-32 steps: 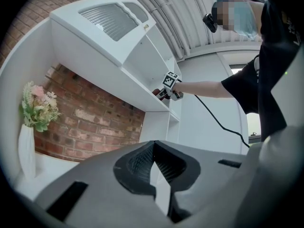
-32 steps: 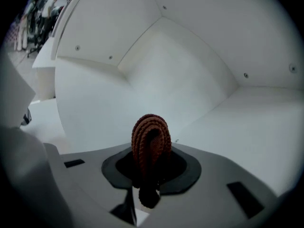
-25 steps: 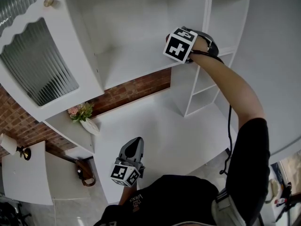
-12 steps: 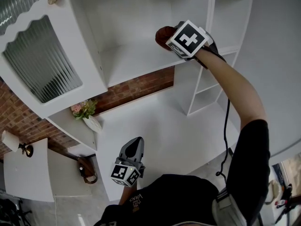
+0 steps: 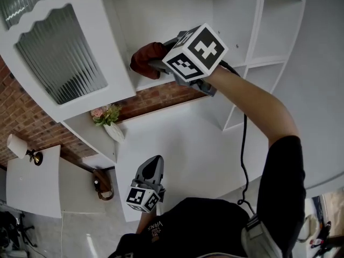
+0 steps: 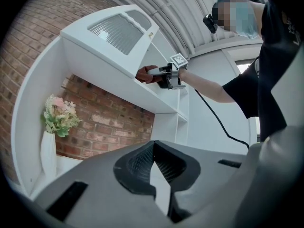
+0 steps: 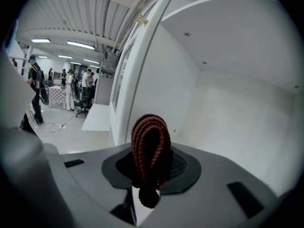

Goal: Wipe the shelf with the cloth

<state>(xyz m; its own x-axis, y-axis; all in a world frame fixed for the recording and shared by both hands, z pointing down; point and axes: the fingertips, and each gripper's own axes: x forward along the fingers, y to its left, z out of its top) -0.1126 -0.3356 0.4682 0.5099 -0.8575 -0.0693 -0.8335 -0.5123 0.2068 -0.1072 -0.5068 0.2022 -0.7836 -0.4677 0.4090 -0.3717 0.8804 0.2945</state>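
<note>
1. Nearest you, the left tongs [image 5: 155, 163] hang low by your body, well apart from the job. Their jaws are together with nothing between them.
2. Beyond them lies the white worktop [image 5: 177, 144], with a vase of flowers [image 5: 109, 121] at its left end against the brick wall [image 5: 161, 98]. Neither is in the way.
3. Higher up, the right tongs [image 5: 157, 64] are clamped on the reddish-brown cloth [image 5: 144, 58], which sits bunched between the jaws and rests on the shelf [image 5: 148, 83].
4. What changed: a second ago your right arm reached to the right end of this shelf, by the upright. Since then it has swept the cloth leftwards, so it now sits at the left end, just beside the open glass door [image 5: 59, 52].
5. That reads as one full pass along the front strip, nearly finished.
6. Farthest off, the back of the shelf by the rear wall probably still needs a return stroke. Mind the door edge as you turn.
</note>
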